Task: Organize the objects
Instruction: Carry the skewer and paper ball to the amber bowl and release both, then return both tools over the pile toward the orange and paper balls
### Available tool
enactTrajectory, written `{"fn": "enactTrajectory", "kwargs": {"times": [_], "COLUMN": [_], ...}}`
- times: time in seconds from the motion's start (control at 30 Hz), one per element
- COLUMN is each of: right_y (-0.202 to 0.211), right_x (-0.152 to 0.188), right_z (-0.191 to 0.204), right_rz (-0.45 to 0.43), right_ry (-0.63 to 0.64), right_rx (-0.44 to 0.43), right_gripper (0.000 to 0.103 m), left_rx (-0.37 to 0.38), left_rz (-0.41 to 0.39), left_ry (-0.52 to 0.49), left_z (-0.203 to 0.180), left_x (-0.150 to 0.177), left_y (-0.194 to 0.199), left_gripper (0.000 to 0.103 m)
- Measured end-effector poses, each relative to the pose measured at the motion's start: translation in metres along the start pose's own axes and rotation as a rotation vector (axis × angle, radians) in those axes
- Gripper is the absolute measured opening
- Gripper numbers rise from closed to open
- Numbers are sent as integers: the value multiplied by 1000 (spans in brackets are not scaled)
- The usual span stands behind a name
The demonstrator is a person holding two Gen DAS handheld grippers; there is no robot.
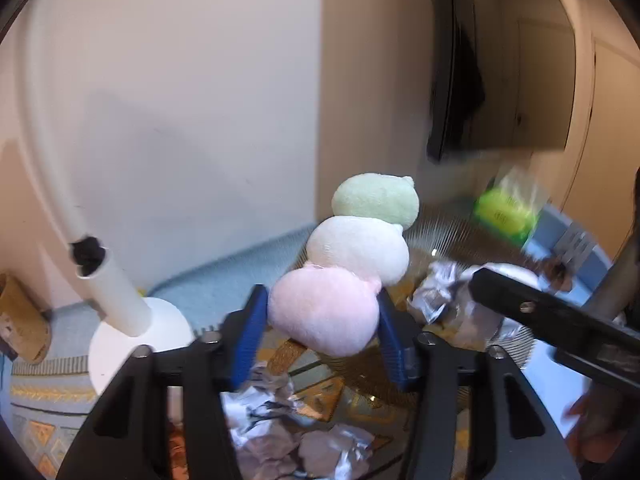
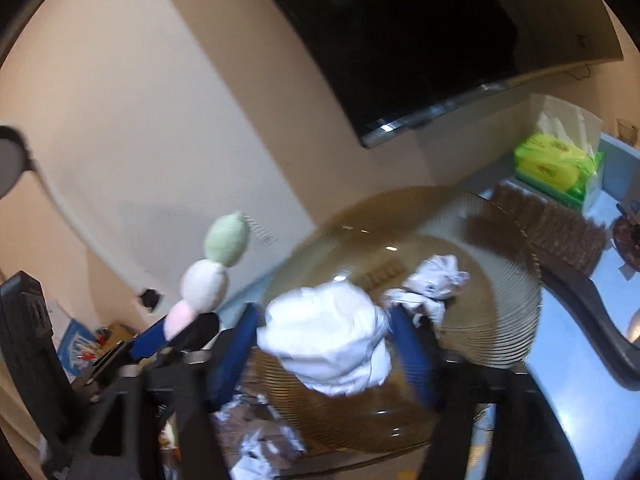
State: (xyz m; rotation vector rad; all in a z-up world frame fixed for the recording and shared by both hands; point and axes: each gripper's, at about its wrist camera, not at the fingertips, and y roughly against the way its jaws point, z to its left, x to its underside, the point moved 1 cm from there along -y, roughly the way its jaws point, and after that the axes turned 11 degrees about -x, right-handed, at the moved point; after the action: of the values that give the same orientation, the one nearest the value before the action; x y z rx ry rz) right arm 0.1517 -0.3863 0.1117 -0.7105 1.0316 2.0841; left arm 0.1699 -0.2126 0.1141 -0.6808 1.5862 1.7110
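Note:
A plush toy of three stacked balls, green over white over pink, is held up in the air. My left gripper is shut on its pink bottom ball. In the right wrist view the same toy shows at the left, sticking up from the other gripper. My right gripper is shut on a crumpled white paper wad above a ribbed amber glass plate. More crumpled paper lies on that plate. The right gripper's black body crosses the left wrist view at the right.
A green tissue pack stands at the back right by the wall. A dark wall-mounted screen hangs above. A white lamp base and stem stand at the left. Crumpled paper lies below the left gripper on a patterned cloth.

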Motion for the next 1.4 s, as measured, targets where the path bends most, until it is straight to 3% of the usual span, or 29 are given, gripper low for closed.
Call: {"fn": "enactTrajectory", "kwargs": {"times": [0.07,0.1,0.13,0.43,0.67,0.8,1.0,1.17,1.4], "right_y": [-6,-8,-5,23,34,16,-32,-54,-64], "right_x": [-4,-5,-5,3,26,66,122,144,143], "right_z": [-14,-17,-22,-2,66,80,70,58,54], "right_rz": [55,61,57,23,38,91,168,190,182], "right_ry": [-57,-74,-84,-65,94,125,50,11,19], "right_rx": [33,29,11,-9,-121,-142,-99,-47,-5], "right_gripper": [103,103,103,103,103,103,103,103,103], "left_rx": [73,149,165,126,34,-66,-190,-175,-150], "left_rz": [80,112,121,46,-41,-58,50,155,243], "left_ry": [-5,19,31,71,97,101,151,195,157], "left_z": [-7,-8,-8,29,116,178,257,276,270], "left_x": [2,2,1,-5,1,35,131,185,207], "left_y": [-16,-24,-26,16,91,119,107,74,30], "left_gripper": [102,102,102,103,103,103,103,103,103]}}
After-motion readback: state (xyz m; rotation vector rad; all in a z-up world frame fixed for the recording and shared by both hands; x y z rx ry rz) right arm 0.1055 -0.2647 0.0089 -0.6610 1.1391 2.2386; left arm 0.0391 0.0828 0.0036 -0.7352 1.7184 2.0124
